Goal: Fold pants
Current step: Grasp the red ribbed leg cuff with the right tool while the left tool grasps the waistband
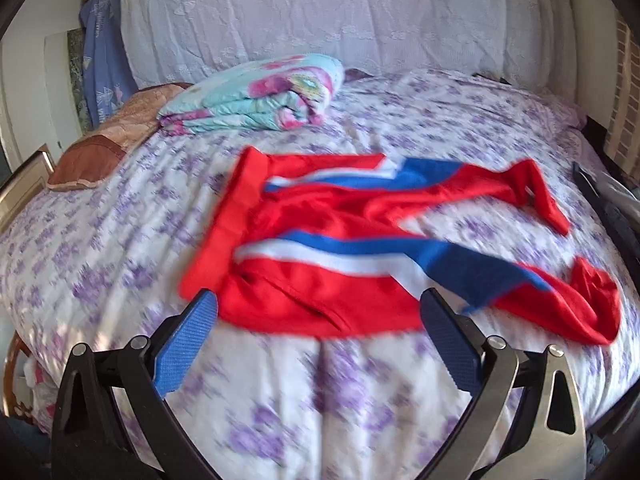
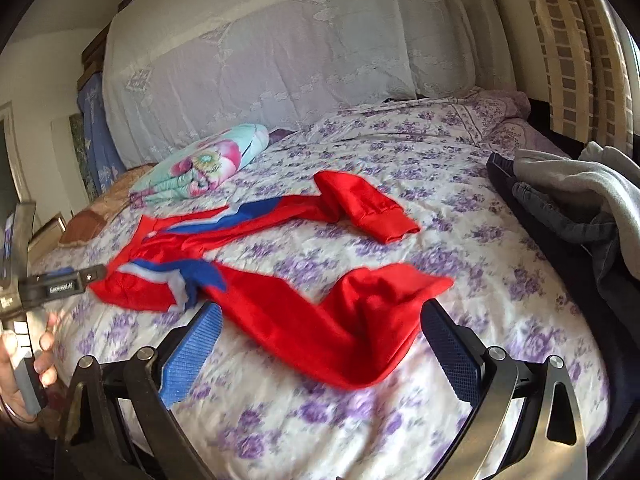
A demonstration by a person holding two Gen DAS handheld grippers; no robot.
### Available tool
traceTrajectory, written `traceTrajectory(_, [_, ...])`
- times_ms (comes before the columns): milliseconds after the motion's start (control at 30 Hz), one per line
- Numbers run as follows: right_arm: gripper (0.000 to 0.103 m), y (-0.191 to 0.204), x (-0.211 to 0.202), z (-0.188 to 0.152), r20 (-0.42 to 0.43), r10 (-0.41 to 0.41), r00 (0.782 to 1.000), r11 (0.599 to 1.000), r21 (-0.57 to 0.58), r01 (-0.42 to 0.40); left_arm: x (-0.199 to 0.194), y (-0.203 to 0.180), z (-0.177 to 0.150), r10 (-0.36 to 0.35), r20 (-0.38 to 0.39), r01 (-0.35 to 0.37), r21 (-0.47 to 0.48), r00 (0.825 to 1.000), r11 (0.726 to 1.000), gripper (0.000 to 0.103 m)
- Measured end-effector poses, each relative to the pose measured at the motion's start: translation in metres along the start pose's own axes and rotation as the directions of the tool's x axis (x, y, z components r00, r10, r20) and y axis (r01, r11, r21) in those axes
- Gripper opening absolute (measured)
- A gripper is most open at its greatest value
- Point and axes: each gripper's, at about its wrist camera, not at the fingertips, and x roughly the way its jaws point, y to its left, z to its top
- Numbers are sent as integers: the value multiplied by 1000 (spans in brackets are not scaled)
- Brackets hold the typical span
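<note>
At the bottom of the left wrist view, the left gripper (image 1: 318, 308) hangs spread wide and empty over the near edge of the red pants (image 1: 320, 240), which sprawl unfolded mid-frame on the floral bedspread (image 1: 120, 240); motion blurs them. In the right wrist view, the right gripper (image 2: 320, 320) gapes, straddling a crumpled leg; grey clothes (image 2: 580, 200) crowd the right edge.
</note>
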Motion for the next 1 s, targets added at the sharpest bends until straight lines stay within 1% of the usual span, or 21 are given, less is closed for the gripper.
traceTrajectory(67, [100,-28,20,29,-21,6,1000,997,75,-4,13,20,25,54,8,-53,-22,999,998,99])
traceTrajectory(133, [100,-56,57,58,-85,37,996,989,149,-24,33,39,49,89,-11,-90,-42,996,995,99])
traceTrajectory(200, [99,-75,93,73,-155,66,986,979,201,-34,63,59,71,130,-58,-134,-60,990,989,99])
traceTrajectory(267, [96,-89,129,82,-205,61,977,970,243,-10,95,77,88,151,-109,-160,-82,983,984,99])
traceTrajectory(300, [96,-94,145,85,-229,47,972,969,247,12,110,86,94,145,-139,-159,-101,980,982,99])
traceTrajectory(367, [96,-98,170,88,-265,49,963,966,258,21,141,103,105,111,-191,-140,-142,975,980,99])
traceTrajectory(433, [96,-100,192,87,-287,61,956,967,254,15,162,110,111,132,-220,-166,-142,966,976,99])
traceTrajectory(500, [94,-102,212,83,-320,43,946,969,246,39,187,112,119,123,-249,-159,-132,961,978,99])
traceTrajectory(567, [84,-105,231,78,-360,40,932,966,252,56,211,110,125,141,-280,-177,-111,950,978,99])
traceTrajectory(600, [83,-105,238,77,-368,29,929,968,241,65,219,110,127,135,-289,-173,-109,948,979,99])
traceTrajectory(633, [76,-104,240,79,-359,23,933,972,226,63,228,109,130,126,-300,-165,-109,946,980,99])
traceTrajectory(667, [57,-103,243,81,-354,31,935,976,212,48,235,106,131,119,-304,-161,-115,945,980,99])
traceTrajectory(700, [45,-101,246,83,-362,53,931,979,203,24,238,101,131,116,-303,-156,-111,946,982,98])
traceTrajectory(733, [27,-100,250,85,-373,60,926,982,189,12,241,97,132,117,-297,-151,-96,948,984,88])
traceTrajectory(767, [19,-99,250,86,-375,73,924,984,177,-6,241,89,132,108,-288,-133,-69,951,989,77])
traceTrajectory(800, [19,-98,244,89,-365,71,928,987,163,-12,241,83,132,87,-288,-108,-59,954,992,58])
traceTrajectory(833, [19,-97,236,94,-338,46,940,990,143,3,237,80,133,59,-278,-82,-72,959,994,45])
traceTrajectory(900, [18,-95,216,106,-268,11,963,994,104,18,226,80,136,65,-248,-91,-96,967,991,39])
traceTrajectory(933, [18,-93,204,114,-227,0,974,997,78,18,220,82,139,54,-226,-81,-111,973,991,35])
traceTrajectory(967, [18,-91,195,122,-191,-19,981,998,50,29,212,85,142,42,-201,-68,-125,979,990,34])
traceTrajectory(1000, [18,-89,184,131,-152,-44,987,999,17,47,206,86,145,37,-182,-62,-132,983,989,29])
